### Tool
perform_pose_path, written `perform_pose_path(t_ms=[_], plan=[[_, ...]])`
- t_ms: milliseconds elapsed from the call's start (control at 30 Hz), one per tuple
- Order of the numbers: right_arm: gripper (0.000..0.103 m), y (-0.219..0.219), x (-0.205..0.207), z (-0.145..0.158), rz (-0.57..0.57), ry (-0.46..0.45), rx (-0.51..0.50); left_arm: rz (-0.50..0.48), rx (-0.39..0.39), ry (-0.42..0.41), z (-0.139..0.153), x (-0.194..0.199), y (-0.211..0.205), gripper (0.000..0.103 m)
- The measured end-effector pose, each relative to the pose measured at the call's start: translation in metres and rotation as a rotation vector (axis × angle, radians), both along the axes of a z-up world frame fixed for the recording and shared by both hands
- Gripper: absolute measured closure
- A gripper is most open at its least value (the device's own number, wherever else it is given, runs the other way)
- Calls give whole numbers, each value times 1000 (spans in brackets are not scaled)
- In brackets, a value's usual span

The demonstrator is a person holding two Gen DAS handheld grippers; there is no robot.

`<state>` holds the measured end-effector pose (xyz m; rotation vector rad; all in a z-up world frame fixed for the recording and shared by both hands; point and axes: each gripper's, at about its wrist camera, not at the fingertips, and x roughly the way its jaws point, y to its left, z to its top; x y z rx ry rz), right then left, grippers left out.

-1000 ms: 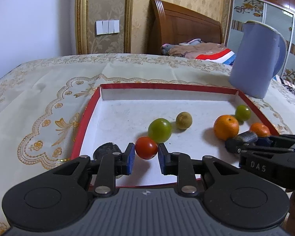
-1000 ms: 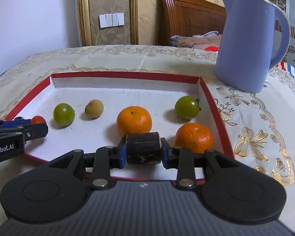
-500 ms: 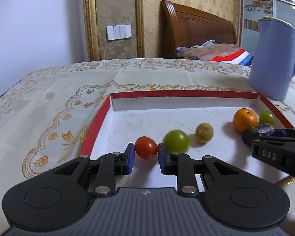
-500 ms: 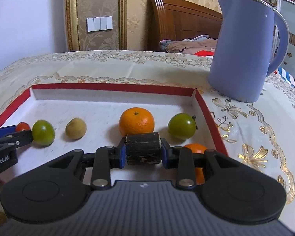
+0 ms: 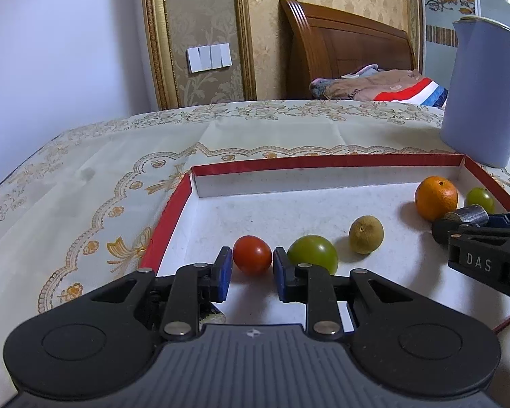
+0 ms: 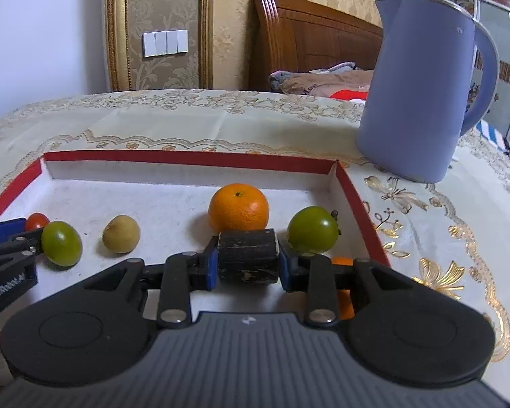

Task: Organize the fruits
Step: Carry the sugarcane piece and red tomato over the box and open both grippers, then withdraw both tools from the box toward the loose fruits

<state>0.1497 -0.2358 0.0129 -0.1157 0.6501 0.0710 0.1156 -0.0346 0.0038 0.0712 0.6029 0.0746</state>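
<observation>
Most fruits already sit in the red tray (image 5: 173, 217), but the left claw (image 5: 251, 268) grips a red tomato (image 5: 252, 254) at its 7 o'clock corner and the right claw (image 6: 248, 265) grips a dark block (image 6: 247, 255), both waiting to be put down.

— What does your left gripper (image 5: 251, 273) look like?
— Matte black plastic throughout. Two broad rounded lobes, each stamped with a shallow circular recess, flank a grey ribbed centre plate bearing a small white emblem. Slim black linkage arms, each pinned with a silver round-headed rivet, run forward to fingers faced with blue pads (image 5: 225, 272).

— And the right gripper (image 6: 247, 261)?
— The same build: black lobes, grey ribbed plate, silver rivets, blue pads. Seen side-on from my left camera, its black finger casing carries white raised letters reading "DAS". From my right camera, the left one's casing shows white lettering, "GenRobot.AI".
</observation>
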Motion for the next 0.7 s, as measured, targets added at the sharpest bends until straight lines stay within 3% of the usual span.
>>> perform_pose_path(t_ms=[133, 167, 233, 400, 633, 700], plan=[[70, 0, -6, 2, 8, -7, -6, -11, -19, -3, 1, -3, 3, 78], [66, 0, -7, 3, 8, -10, -5, -13, -25, -3, 1, -4, 4, 78], [50, 0, -10, 4, 10, -20, 0, -16, -33, -3, 1, -5, 5, 78], [35, 3, -17, 7, 13, -52, -23, -24, -21, -7, 1, -7, 3, 76], [25, 0, -26, 11, 20, -68, 1, -39, -49, -13, 1, -16, 7, 73], [25, -2, -29, 13, 20, -70, 20, -40, -47, -19, 1, -20, 7, 65]])
